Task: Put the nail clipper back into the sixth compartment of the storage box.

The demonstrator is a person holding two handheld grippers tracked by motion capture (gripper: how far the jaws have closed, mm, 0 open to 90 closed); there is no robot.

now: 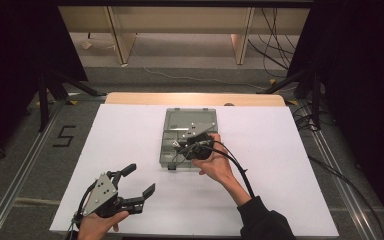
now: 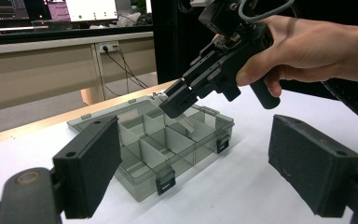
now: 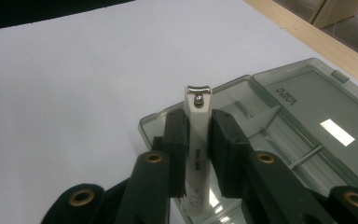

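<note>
Two claws work over the white table (image 1: pixel 130 135). At the left, near the table's front edge, the left claw (image 1: pixel 139 181) hovers with its jaws spread wide and nothing between them. To its right, in the middle of the table, a grey compartment box (image 1: pixel 172 122) lies with its lid open. Over its compartments the right claw (image 3: pixel 198 140) clamps a white nail clipper (image 3: pixel 196 140) between its pads, the clipper's metal tip jutting past the jaws.
</note>
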